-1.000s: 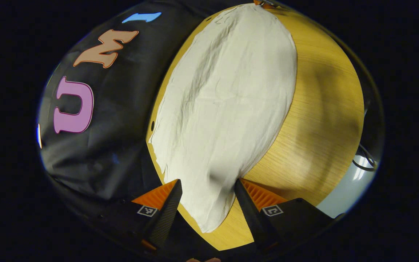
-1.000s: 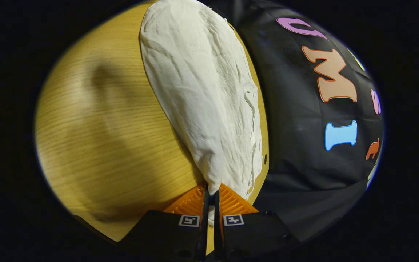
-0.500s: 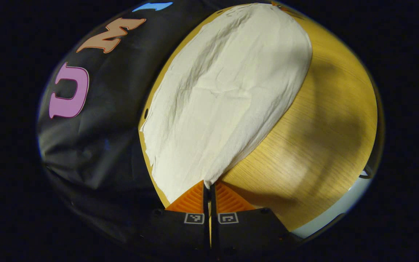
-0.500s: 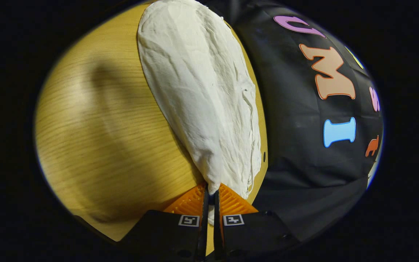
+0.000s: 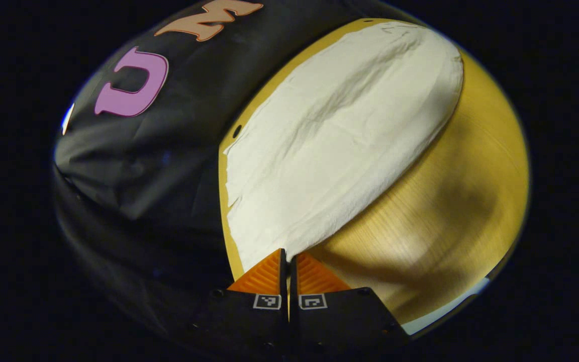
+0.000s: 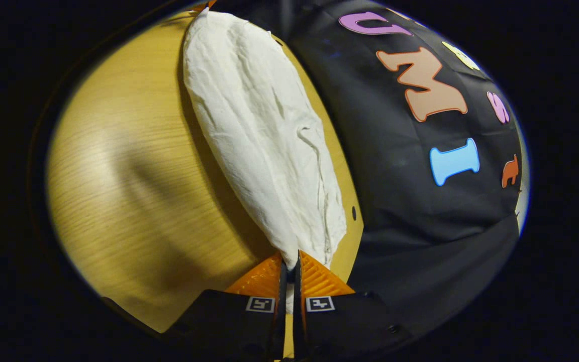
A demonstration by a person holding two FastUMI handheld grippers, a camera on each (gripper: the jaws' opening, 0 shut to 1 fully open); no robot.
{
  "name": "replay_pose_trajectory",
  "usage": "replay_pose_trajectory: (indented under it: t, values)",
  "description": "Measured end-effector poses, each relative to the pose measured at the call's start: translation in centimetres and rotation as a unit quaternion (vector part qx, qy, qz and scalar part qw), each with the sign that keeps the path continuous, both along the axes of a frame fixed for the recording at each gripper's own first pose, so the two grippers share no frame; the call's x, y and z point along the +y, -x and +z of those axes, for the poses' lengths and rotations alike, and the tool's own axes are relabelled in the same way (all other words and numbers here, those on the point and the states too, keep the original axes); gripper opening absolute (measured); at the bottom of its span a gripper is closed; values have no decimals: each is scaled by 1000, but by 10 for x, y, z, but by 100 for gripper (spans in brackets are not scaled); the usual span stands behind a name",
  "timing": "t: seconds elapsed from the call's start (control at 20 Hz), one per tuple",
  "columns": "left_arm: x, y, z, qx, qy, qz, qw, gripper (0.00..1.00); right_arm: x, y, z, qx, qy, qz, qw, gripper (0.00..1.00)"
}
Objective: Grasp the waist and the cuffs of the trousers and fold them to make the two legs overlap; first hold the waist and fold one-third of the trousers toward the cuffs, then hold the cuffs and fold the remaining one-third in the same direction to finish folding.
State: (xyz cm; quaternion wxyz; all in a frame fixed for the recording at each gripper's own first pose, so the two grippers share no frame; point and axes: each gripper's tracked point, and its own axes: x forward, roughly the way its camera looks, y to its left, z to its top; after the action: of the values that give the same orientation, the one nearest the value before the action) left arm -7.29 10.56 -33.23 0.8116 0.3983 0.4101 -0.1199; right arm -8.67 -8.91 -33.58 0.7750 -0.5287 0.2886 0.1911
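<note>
One table [image 5: 460,201] carried one pair of trousers [image 5: 340,136], which lay along its far edge beside the booth wall. I read the long axis as running straight away from each gripper toward the other, so each held one end. My left gripper [image 5: 287,259] was pinched on the near corner of the cloth; my right gripper [image 6: 289,261] was likewise clamped on its end. Two grippers, two grips.

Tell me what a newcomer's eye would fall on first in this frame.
The white trousers stretch long across the wooden table, along the edge by the black cloth wall. In each gripper view, the left gripper and the right gripper are pinched shut on an end of the fabric at the bottom of the picture.
</note>
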Motion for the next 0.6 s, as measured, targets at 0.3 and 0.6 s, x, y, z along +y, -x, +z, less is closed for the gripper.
replay_pose_trajectory:
  t: [0.3, 0.6]
  values:
    - [-4, -52, 43, -58, -7, 45, 997, 0, -2, -43, 48, -68, -49, -6, 996, 8]
    - [-9, -107, 80, -108, 13, 55, 993, 0, -2, -87, 74, -104, -70, -62, 990, 8]
